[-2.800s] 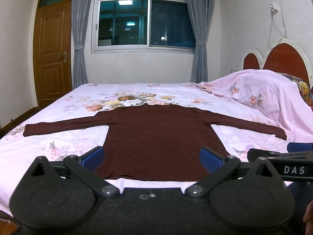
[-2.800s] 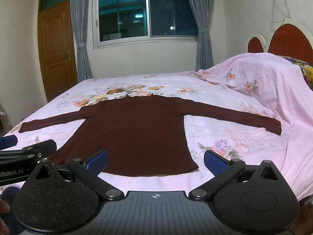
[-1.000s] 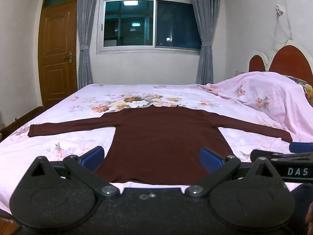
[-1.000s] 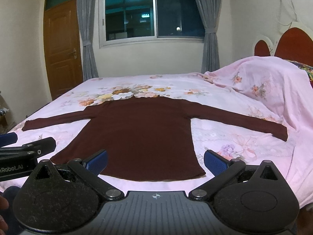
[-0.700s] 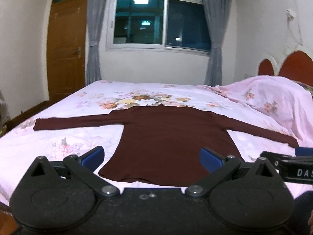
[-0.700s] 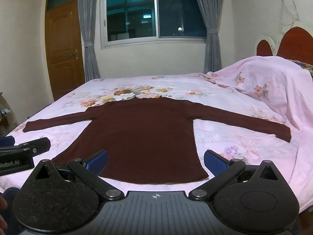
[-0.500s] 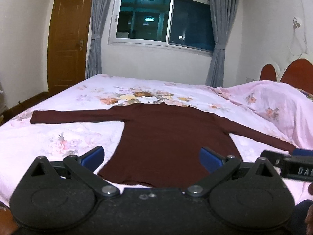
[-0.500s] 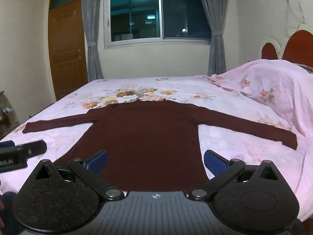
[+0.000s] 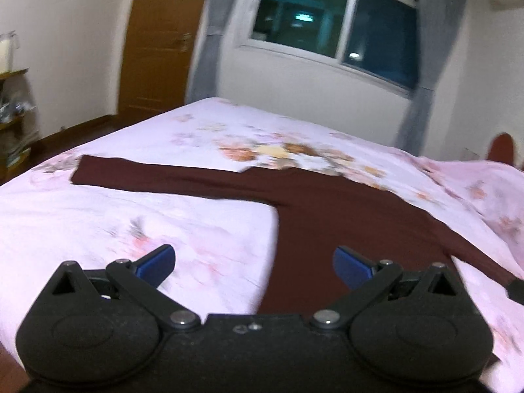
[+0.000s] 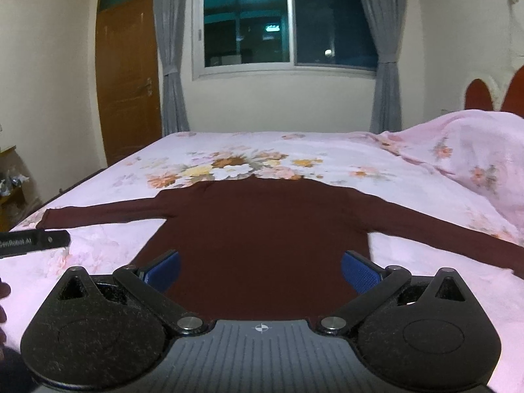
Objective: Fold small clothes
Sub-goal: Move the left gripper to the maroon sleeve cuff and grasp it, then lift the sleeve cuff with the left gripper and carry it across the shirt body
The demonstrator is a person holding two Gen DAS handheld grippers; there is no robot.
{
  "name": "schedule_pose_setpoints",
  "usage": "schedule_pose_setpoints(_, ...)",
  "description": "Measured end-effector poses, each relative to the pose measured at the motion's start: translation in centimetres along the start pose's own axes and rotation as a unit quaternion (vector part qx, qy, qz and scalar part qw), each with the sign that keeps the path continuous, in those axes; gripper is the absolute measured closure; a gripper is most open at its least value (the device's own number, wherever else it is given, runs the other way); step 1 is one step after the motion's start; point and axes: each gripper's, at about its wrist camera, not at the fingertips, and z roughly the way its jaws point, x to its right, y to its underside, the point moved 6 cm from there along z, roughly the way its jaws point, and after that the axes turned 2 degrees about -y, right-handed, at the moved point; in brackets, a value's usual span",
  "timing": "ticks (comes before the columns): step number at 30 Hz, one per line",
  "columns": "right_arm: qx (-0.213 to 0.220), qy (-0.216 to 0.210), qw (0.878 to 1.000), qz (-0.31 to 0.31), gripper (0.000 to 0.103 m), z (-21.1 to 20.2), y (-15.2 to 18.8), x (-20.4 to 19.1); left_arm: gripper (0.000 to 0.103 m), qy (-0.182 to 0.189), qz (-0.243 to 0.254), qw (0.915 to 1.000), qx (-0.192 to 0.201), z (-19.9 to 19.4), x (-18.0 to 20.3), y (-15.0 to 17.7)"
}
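Observation:
A dark maroon long-sleeved top lies flat on the bed with both sleeves spread out; it also shows in the left wrist view. My left gripper is open and empty, above the top's left lower edge, and its left sleeve stretches away to the left. My right gripper is open and empty, over the top's lower body. The left gripper's body shows at the left edge of the right wrist view.
The bed has a pink floral sheet. A heap of pink bedding lies at the right by the red headboard. A wooden door, a curtained window and a shelf at the left stand beyond.
Both grippers have moved forward toward the top. The left one has swung left and tilted, its view now blurred, with the left sleeve more central. Both stay open.

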Motion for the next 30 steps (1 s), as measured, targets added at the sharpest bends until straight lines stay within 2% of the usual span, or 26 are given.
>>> schedule_pose_setpoints(4,-0.012,-0.016,1.0,-0.01,0.0,5.5,-1.5,-1.4,0.004,-0.034,-0.014,0.9993,-0.006,4.1,-4.3,-2.0)
schedule_pose_setpoints(6,-0.018,-0.026,0.999,-0.015,0.0,8.2,-2.3,-2.0,0.016,-0.037,-0.034,0.9985,-0.022,6.5,-6.7,-2.7)
schedule_pose_setpoints(7,-0.019,-0.03,0.999,-0.017,0.0,9.6,-2.7,-2.5,0.018,-0.038,-0.043,0.998,-0.027,7.3,-7.7,-2.8)
schedule_pose_setpoints(9,-0.019,-0.038,0.999,-0.021,0.0,11.9,-3.3,-3.3,0.018,-0.057,-0.046,0.9967,-0.035,9.1,-9.4,-3.2)
schedule_pose_setpoints(11,-0.022,-0.047,0.998,-0.024,0.0,14.1,-3.6,-4.2,0.02,-0.063,-0.074,0.9942,-0.045,11.4,-12.1,-3.5)
schedule_pose_setpoints(12,-0.024,-0.051,0.998,-0.027,0.0,15.3,-3.7,-4.7,0.023,-0.064,-0.098,0.9914,-0.058,12.6,-13.5,-3.6)
schedule_pose_setpoints(14,-0.033,-0.056,0.997,-0.037,0.0,17.8,-3.7,-5.6,0.023,-0.056,-0.169,0.9819,-0.065,15.1,-17.2,-3.8)
schedule_pose_setpoints(15,-0.036,-0.059,0.997,-0.041,0.0,18.9,-3.6,-6.0,0.023,-0.064,-0.199,0.9755,-0.07,16.4,-19.1,-3.7)
schedule_pose_setpoints(18,-0.041,-0.064,0.995,-0.058,0.0,22.7,-3.4,-7.4,0.029,-0.066,-0.259,0.9612,-0.067,18.9,-23.1,-3.4)
schedule_pose_setpoints(26,-0.059,-0.074,0.992,-0.081,0.0,31.5,-3.6,-10.8,0.033,-0.017,-0.325,0.9455,-0.013,22.2,-27.3,-5.0)
schedule_pose_setpoints(28,-0.063,-0.076,0.991,-0.09,0.0,33.1,-3.6,-11.5,0.042,-0.002,-0.333,0.9428,-0.005,22.8,-27.7,-5.4)
schedule_pose_setpoints(29,-0.064,-0.077,0.991,-0.094,0.0,33.8,-3.6,-11.8,0.052,0.005,-0.342,0.9397,-0.001,22.9,-27.9,-5.4)
schedule_pose_setpoints(30,-0.065,-0.079,0.99,-0.097,0.0,34.5,-3.6,-12.1,0.068,0.01,-0.35,0.9366,0.0,23.2,-28.5,-5.4)
